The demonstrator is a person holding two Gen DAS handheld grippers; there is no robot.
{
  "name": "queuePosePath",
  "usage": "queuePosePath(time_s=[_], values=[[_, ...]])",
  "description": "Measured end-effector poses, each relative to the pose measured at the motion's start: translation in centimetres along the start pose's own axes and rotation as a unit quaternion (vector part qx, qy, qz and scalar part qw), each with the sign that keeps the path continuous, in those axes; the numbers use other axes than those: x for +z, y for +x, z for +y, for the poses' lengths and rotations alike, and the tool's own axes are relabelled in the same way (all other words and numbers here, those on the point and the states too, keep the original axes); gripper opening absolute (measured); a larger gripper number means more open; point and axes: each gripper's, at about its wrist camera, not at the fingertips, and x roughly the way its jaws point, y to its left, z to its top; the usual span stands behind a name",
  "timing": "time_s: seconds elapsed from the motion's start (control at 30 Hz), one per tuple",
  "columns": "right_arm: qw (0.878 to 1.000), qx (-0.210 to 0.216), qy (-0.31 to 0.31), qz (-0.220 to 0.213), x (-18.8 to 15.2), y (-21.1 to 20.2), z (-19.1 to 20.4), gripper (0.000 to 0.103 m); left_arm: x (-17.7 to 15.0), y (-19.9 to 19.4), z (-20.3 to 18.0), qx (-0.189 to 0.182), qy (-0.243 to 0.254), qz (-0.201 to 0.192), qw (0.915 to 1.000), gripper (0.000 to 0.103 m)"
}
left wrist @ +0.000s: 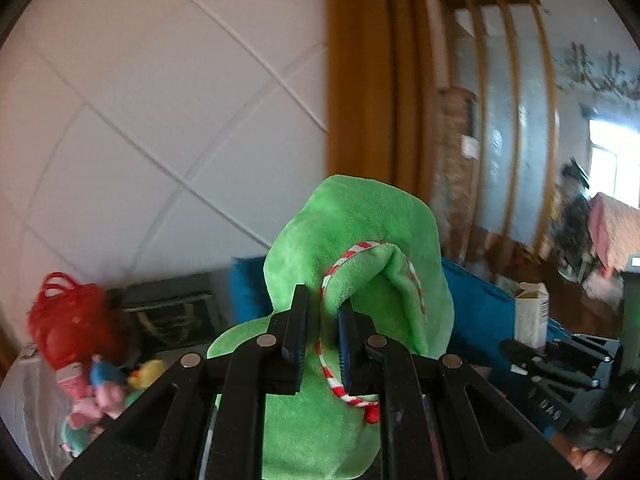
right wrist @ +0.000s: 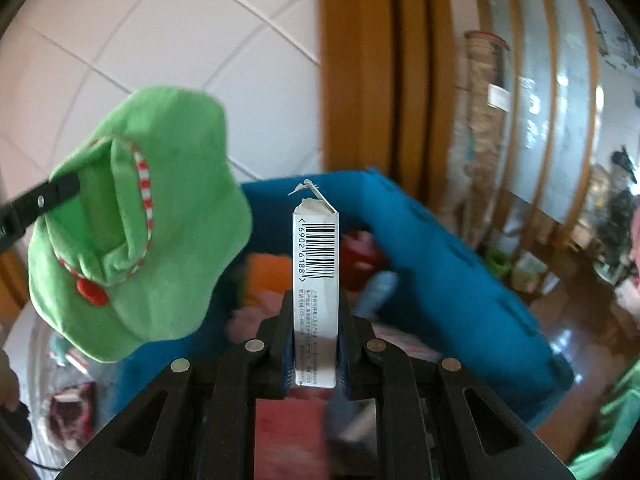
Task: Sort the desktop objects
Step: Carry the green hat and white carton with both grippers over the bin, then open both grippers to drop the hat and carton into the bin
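Note:
My left gripper (left wrist: 323, 332) is shut on a green plush hat (left wrist: 360, 232) with a red-and-white striped cord, held up in the air; the hat also shows in the right wrist view (right wrist: 136, 224) with a left finger (right wrist: 44, 196) on it. My right gripper (right wrist: 316, 344) is shut on a white carton box with a barcode (right wrist: 316, 280), held upright over the blue fabric bin (right wrist: 452, 264). The carton and the right gripper also show in the left wrist view (left wrist: 531, 312).
The blue bin (left wrist: 480, 304) holds several soft toys and clothes (right wrist: 360, 252). A red net bag (left wrist: 68, 312) and small plush toys (left wrist: 108, 384) lie at the left on a white surface. A tiled wall and an orange door frame (left wrist: 360, 80) stand behind.

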Motion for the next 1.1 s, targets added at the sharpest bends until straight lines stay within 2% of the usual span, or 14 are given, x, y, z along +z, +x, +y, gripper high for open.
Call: queuePosePath(time_s=[0.07, 0.17, 0.3, 0.4, 0.47, 0.53, 0.57, 0.6, 0.67, 0.7, 0.73, 0.77, 0.93, 1.1], values=[[1.0, -0.011, 0.004, 0.018, -0.4, 1.0, -1.8, 0.017, -0.4, 2.3, -2.2, -0.015, 0.009, 0.036, 0.9992, 0.013], [0.998, -0.018, 0.008, 0.053, -1.4, 2.7, -4.0, 0.017, -2.1, 5.9, -5.1, -0.018, 0.032, 0.097, 0.9946, 0.013], [0.995, -0.021, 0.003, 0.1, -3.1, 5.2, -5.7, 0.017, -4.8, 9.2, -7.2, -0.007, 0.041, 0.178, 0.9832, 0.014], [0.992, -0.024, -0.004, 0.124, -4.4, 6.2, -6.5, 0.017, -5.9, 10.2, -7.6, -0.006, 0.044, 0.214, 0.9757, 0.019], [0.99, -0.027, -0.007, 0.138, -4.9, 6.9, -6.9, 0.017, -5.9, 10.5, -8.2, -0.004, 0.046, 0.22, 0.9743, 0.028], [0.99, -0.019, -0.007, 0.142, -5.0, 6.8, -7.2, 0.017, -6.0, 10.2, -8.0, -0.003, 0.045, 0.218, 0.9748, 0.048], [0.99, -0.021, -0.009, 0.142, -4.8, 6.8, -7.2, 0.02, -5.4, 10.2, -8.2, -0.002, 0.044, 0.216, 0.9755, 0.064], [0.989, -0.027, -0.013, 0.142, -4.8, 6.7, -7.1, 0.023, -5.4, 9.8, -8.0, 0.0, 0.042, 0.21, 0.9768, 0.074], [0.989, -0.032, -0.015, 0.142, -4.7, 6.5, -7.0, 0.045, -5.3, 9.3, -7.6, 0.003, 0.036, 0.201, 0.979, 0.076], [0.989, -0.03, -0.015, 0.142, -4.6, 6.5, -6.9, 0.053, -5.2, 9.2, -7.5, 0.002, 0.032, 0.201, 0.979, 0.076], [0.99, -0.031, -0.016, 0.14, -4.5, 6.3, -6.8, 0.07, -5.2, 9.3, -7.3, -0.002, 0.029, 0.203, 0.9787, 0.076], [0.99, -0.035, -0.017, 0.135, -4.4, 6.0, -6.7, 0.081, -5.2, 9.4, -7.1, -0.005, 0.027, 0.206, 0.9782, 0.076], [0.991, -0.048, -0.027, 0.12, -3.7, 5.6, -6.5, 0.103, -4.7, 8.0, -6.0, -0.017, 0.011, 0.194, 0.9808, 0.076], [0.994, -0.039, -0.026, 0.099, -3.0, 4.2, -5.3, 0.103, -4.3, 5.0, -4.2, -0.024, -0.002, 0.158, 0.9872, 0.079]])
